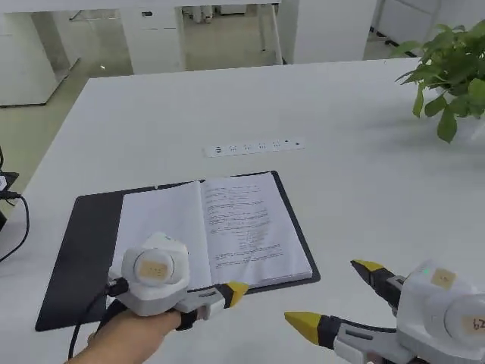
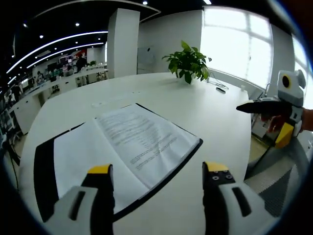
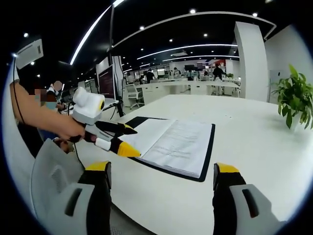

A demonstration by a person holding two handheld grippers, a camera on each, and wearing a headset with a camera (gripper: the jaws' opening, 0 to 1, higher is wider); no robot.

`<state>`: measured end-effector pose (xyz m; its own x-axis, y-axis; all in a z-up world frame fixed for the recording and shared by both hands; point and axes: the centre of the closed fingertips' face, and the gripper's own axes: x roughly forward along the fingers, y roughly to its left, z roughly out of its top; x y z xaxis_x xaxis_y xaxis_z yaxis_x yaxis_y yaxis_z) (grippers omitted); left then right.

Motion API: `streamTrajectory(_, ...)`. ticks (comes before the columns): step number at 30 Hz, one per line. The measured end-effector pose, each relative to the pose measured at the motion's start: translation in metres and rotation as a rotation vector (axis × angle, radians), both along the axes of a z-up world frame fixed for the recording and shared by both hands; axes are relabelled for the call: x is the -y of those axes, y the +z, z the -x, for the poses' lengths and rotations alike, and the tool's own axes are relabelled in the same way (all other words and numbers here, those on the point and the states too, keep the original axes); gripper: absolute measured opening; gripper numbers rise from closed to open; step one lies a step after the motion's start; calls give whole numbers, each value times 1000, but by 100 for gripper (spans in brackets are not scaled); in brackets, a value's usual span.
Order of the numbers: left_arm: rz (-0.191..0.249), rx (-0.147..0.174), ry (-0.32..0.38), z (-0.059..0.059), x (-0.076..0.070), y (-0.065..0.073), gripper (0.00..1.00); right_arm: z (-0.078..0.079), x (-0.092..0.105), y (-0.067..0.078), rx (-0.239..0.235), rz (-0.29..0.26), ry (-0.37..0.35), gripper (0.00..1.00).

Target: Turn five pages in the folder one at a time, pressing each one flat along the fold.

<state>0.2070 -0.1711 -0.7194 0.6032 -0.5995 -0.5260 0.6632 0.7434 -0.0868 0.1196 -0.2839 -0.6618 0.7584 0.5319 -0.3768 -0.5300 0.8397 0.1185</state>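
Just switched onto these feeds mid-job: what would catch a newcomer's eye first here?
The open black folder with white printed pages lies flat on the white table. Two yellow-tipped grippers hang on the person's side of it: the left gripper open at the folder's near edge, the right gripper open over bare table to its right. A green leafy plant stands at the far right.

The folder (image 1: 189,220) lies open on the desk (image 1: 364,167), with the power strip (image 1: 254,146) behind it and the plant (image 1: 451,76) at the far right; the left gripper (image 1: 231,293) is at its near edge, and the right gripper (image 1: 333,292) is nearer and to the right, apart from it.
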Motion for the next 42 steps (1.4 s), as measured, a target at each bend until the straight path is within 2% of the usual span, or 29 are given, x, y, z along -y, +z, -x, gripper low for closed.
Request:
streamTrajectory(5, -6, -3, -28, -13, 27, -10, 71, -1, -1, -1, -1, 2, 4, 85)
streamTrajectory(10, -22, -15, -31, -27, 47, -20, 69, -3, 0, -2, -6, -1, 2, 84)
streamTrajectory(12, -19, -19, -26, -32, 55, -23, 69, -3, 0, -2, -9, 0, 4, 83)
streamTrajectory(13, 5, -20, -14, -36, 60, -23, 68, -4, 0, -2, -9, 2, 4, 83)
streamTrajectory(14, 14, -22, -9, -37, 62, -24, 68, -4, 0, -3, -11, 6, 6, 83)
streamTrajectory(18, -3, -44, 20, -44, 68, -36, 65, -6, -2, -2, -12, 3, 7, 83)
streamTrajectory(23, -21, -41, 51, -50, 71, -46, 62, -7, -3, -4, -17, 8, 12, 83)
streamTrajectory(25, -35, -51, 63, -52, 70, -52, 58, -8, -5, -5, -23, 3, 14, 83)
streamTrajectory(27, -106, -65, 69, -50, 62, -64, 53, -9, -6, -5, -23, 5, 15, 83)
streamTrajectory(28, -133, -7, 50, -55, 61, -62, 49, -9, -6, -7, -27, 8, 17, 82)
streamTrajectory(29, -127, -2, 48, -53, 63, -63, 48, -9, -6, -7, -31, 8, 19, 82)
streamTrajectory(30, -121, -13, 56, -53, 62, -64, 48, -9, -6, -7, -32, 8, 19, 82)
streamTrajectory(32, -120, 0, 51, -53, 62, -64, 48, -10, -6, -8, -34, 5, 19, 82)
streamTrajectory(36, -92, 26, 32, -52, 63, -65, 44, -11, -6, -12, -44, 10, 20, 82)
streamTrajectory(42, -62, 44, 21, -50, 66, -64, 37, -12, -5, -13, -51, 2, 16, 82)
